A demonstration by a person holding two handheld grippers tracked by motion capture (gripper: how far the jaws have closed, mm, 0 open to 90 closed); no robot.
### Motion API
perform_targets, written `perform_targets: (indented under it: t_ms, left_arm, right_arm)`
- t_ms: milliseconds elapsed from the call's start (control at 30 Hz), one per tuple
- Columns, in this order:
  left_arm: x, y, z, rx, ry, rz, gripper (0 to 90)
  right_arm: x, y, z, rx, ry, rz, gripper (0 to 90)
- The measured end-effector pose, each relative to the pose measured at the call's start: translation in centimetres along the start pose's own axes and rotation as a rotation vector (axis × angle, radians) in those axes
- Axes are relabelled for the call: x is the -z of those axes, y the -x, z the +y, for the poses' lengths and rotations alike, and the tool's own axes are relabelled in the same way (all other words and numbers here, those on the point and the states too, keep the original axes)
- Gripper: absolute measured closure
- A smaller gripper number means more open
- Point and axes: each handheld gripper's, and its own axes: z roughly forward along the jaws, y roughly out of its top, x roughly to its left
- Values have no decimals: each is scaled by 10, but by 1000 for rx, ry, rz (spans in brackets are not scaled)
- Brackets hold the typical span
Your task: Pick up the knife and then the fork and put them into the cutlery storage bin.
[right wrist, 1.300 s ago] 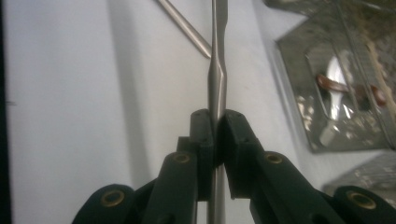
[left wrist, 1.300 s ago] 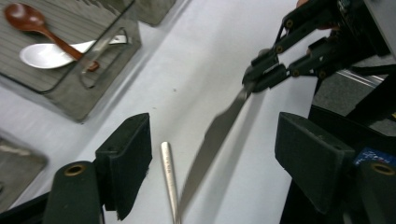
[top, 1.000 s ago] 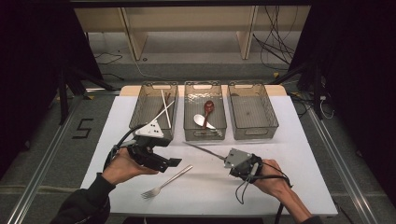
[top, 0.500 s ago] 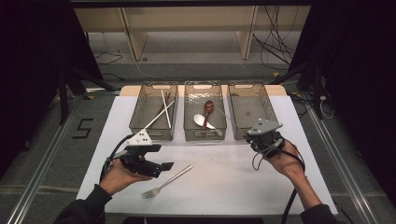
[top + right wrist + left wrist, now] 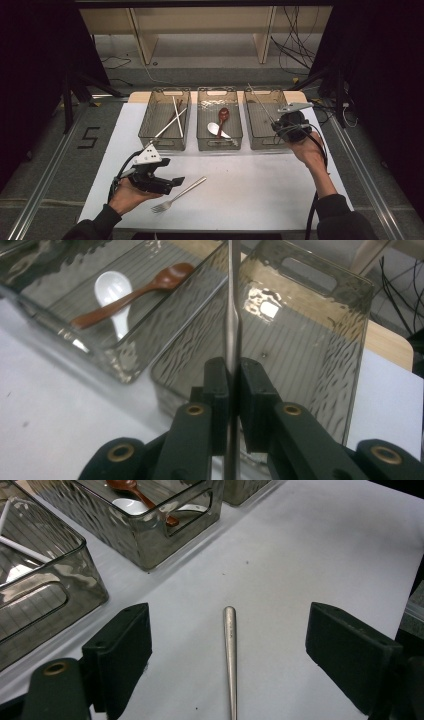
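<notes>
A silver fork [image 5: 182,192] lies on the white table, its handle [image 5: 230,650] pointing toward the bins. My left gripper [image 5: 171,182] hovers low over it, open, its jaws [image 5: 227,625] straddling the handle's tip without touching. My right gripper [image 5: 280,122] is shut on a thin metal utensil [image 5: 260,102] that sticks up and away over the right-hand clear bin [image 5: 265,142]. In the right gripper view the pads [image 5: 233,375] pinch this utensil [image 5: 231,300] edge-on above the bin's ribbed floor [image 5: 310,340].
Three clear bins stand in a row at the back. The left bin [image 5: 150,135] holds chopsticks [image 5: 172,120]. The middle bin [image 5: 220,145] holds a brown spoon [image 5: 223,114] and a white spoon [image 5: 214,129]. Cables trail from both grippers.
My right gripper lifted the thin utensil from mid-table and carried it right and back to the right bin. My left gripper sank a little toward the fork's handle.
</notes>
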Motion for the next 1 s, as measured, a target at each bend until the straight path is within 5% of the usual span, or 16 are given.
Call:
perform_targets:
  t_ms: [567,1000]
  left_arm:
    - [2,-1,-5,0,22,15,169]
    - [1,0,-6,-4,12,11,169]
  right_arm:
    - [-35,28,30,-164,-67,-24,840]
    - [-48,38,29,-206,-85,-57,839]
